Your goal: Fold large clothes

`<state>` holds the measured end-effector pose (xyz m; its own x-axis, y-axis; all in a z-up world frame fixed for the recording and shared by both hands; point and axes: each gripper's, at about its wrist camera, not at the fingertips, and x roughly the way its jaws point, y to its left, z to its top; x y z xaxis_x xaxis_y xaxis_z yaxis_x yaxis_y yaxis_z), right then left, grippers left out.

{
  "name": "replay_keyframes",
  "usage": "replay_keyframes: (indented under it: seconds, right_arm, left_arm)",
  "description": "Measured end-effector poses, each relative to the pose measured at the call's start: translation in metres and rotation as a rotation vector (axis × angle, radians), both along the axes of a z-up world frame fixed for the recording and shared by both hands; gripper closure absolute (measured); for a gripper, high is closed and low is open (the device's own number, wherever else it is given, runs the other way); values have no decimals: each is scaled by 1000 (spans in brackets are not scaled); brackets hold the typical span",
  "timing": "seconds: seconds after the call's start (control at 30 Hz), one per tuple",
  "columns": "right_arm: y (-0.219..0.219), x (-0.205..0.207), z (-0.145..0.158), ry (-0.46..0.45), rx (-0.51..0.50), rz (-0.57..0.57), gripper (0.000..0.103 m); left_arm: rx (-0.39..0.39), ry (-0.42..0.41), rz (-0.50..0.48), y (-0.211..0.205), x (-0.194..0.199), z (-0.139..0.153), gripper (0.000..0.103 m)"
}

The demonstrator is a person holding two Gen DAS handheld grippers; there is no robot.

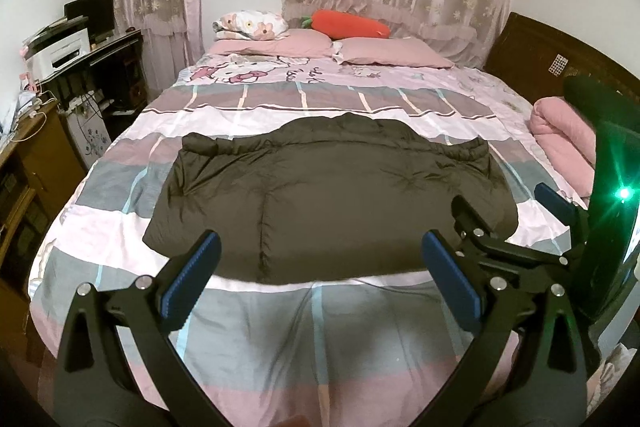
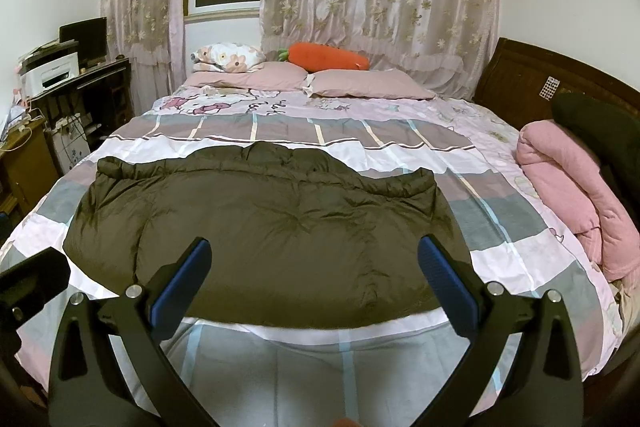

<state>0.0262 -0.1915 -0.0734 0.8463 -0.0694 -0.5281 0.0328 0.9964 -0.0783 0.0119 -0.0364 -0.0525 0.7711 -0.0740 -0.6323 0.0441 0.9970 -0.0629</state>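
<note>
A dark olive puffer jacket lies flat across the middle of the bed, folded into a wide block with its collar on the far side. The right wrist view shows the same jacket just beyond my fingers. My left gripper is open above the jacket's near hem, holding nothing. My right gripper is open too, over the near hem, empty. In the left wrist view, the right gripper shows at the jacket's right edge, with a green light on its body.
The bed has a pink and grey patterned cover. Pink pillows and a carrot plush lie at the far end. A rolled pink blanket sits at the right edge. A desk with a printer stands at left.
</note>
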Motion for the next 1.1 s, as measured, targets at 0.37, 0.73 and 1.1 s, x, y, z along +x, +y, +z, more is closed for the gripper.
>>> replay_keyframes:
  seconds: [0.37, 0.73, 1.1]
  right_arm:
    - [2, 0, -1, 3, -1, 2, 1]
    - [4, 1, -6, 10, -9, 16, 1]
    - [2, 2, -8, 17, -6, 22, 1]
  left_arm:
    - [-6, 9, -12, 5, 1, -1, 2]
    - [3, 13, -21, 7, 2, 0, 2]
    - [0, 22, -17, 8, 5, -3, 2]
